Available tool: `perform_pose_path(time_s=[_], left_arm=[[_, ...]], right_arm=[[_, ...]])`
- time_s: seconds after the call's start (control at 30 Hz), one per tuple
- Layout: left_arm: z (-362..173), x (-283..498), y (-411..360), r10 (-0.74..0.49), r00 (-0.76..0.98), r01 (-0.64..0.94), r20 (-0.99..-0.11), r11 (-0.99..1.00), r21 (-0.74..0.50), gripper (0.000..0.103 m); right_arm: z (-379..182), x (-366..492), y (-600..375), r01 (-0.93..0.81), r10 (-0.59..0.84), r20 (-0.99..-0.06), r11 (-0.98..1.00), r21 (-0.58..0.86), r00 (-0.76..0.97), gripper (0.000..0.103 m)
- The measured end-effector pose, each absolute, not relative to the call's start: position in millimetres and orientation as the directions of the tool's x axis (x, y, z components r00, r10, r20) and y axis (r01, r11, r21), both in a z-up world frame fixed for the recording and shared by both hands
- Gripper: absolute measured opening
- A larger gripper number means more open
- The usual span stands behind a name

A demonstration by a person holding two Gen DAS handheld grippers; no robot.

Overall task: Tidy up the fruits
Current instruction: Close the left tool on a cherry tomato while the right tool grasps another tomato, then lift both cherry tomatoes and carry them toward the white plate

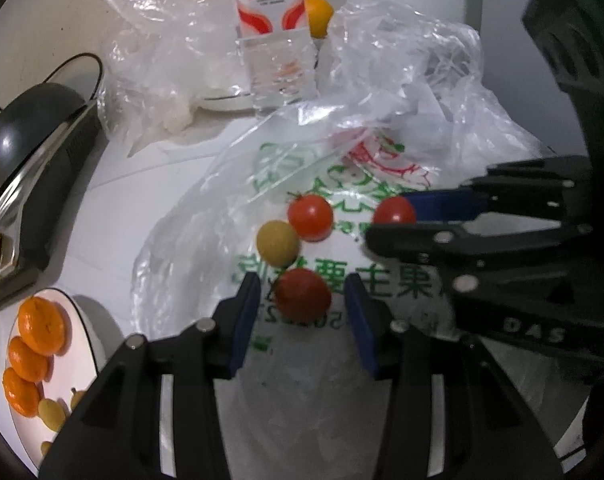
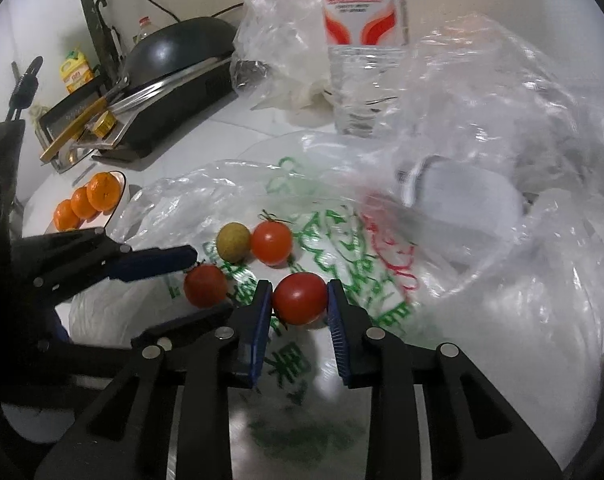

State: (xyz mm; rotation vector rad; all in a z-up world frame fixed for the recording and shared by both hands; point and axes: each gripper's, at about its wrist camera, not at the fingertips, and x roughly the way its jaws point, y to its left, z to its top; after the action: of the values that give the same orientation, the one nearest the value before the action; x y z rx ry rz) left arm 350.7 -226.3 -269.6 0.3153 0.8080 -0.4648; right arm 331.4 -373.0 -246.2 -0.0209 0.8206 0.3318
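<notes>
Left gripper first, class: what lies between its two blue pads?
In the left wrist view, a red cherry tomato sits on the printed plastic bag between the open left gripper's pads, with gaps on both sides.

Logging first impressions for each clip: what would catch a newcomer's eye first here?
Two grippers over a printed plastic bag: the right gripper has a red tomato between its pads, while the left gripper straddles another tomato with gaps on both sides. At the left edge, bright mandarins sit on a white plate.
</notes>
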Motion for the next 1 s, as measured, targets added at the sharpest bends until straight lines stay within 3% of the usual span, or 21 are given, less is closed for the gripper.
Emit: perform_pose_path(time_s=[0.17, 0.37, 1.0], left_arm=[[-271.6, 353.8, -230.4, -0.267, 0.605, 0.506, -0.75, 0.856, 0.103, 0.044], [-274.2, 354.6, -234.2, -0.253, 0.617, 0.506, -0.746, 0.853, 0.13, 0.032], [-249.1, 310.0, -234.7, -0.344, 0.635, 0.569, -0.691, 0.814, 0.117, 0.031]], right_arm=[[-247.2, 325.4, -386.2, -0.283, 0.282, -0.714, 0.951, 0.122, 0.641, 0.029], [-246.3, 320.1, -391.8, -0.285, 0.287, -0.706, 0.95, 0.126, 0.647, 0.029], [-230.4, 296.7, -381.9, -0.266, 0.253, -0.695, 0.96, 0.092, 0.673, 0.029]])
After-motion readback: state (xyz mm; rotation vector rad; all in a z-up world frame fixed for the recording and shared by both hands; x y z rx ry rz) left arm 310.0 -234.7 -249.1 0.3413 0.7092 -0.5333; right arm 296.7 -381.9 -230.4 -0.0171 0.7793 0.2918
